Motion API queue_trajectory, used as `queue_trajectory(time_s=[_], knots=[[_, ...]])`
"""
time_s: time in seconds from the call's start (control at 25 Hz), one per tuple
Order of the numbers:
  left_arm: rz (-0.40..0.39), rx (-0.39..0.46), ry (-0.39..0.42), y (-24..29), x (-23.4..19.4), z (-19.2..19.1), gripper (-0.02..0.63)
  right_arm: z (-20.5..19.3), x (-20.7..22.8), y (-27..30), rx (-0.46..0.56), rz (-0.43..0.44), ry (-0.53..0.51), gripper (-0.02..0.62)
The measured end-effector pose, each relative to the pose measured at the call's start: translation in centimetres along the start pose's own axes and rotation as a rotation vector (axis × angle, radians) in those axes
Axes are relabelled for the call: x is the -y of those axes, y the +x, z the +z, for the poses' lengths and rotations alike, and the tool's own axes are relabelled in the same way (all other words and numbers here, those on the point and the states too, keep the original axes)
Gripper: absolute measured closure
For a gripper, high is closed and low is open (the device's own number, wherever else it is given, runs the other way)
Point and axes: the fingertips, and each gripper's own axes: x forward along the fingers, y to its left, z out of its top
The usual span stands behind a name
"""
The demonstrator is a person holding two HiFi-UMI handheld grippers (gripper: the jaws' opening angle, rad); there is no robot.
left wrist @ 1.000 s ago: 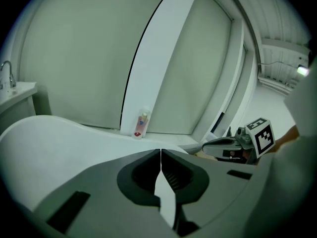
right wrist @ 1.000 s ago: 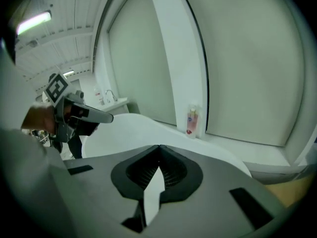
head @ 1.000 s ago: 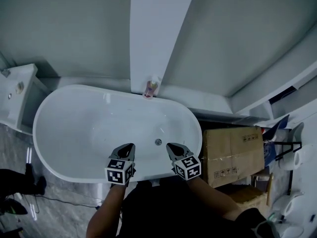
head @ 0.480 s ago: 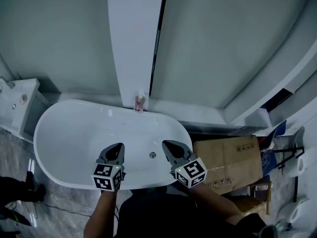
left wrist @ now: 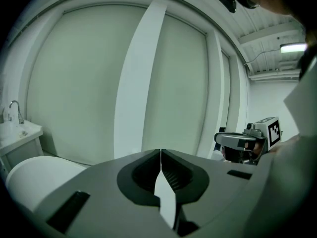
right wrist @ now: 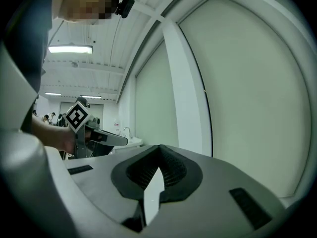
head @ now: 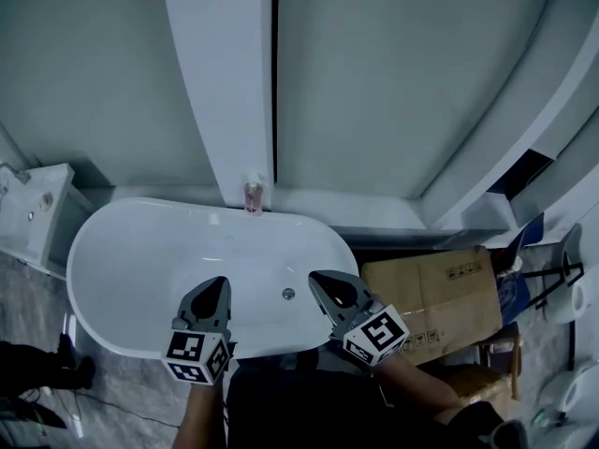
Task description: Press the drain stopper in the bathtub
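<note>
Our right claw (head: 315, 276) is hovering pressed together and empty, our left claw (head: 221, 282) likewise, both over the near side of the bathtub (head: 112, 251). The drain stopper (head: 288, 294) is sitting on the tub floor, between them. We are judging it stiff, slick and probably spring-loaded: push its centre with closed tips. It is showing too small to tell raised from down.

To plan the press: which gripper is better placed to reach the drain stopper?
Probably right. In the head view the right gripper sits closer to the drain stopper than the left gripper; both are shut and empty.
</note>
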Motion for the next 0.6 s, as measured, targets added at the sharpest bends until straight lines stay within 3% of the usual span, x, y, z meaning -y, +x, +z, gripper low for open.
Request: queue_trajectory(time_s=[0.28, 0.52, 0.6], knots=[[-0.065, 0.05, 0.054, -0.8, -1.5, 2.2, 0.586, 2.7, -2.0, 0.6, 0.037, -0.056, -0.056, 0.584], [-0.137, 0.043, 0.157, -3.1, -4.2, 4.3, 0.586, 3.8, -5.3, 3.2, 0.066, -0.087, -0.044, 0.584], [-0.139, 0.046, 0.158, -3.7, -5.6, 4.6, 0.586, 3.9, -6.2, 4.3, 0.067, -0.083, -0.033, 0.584]])
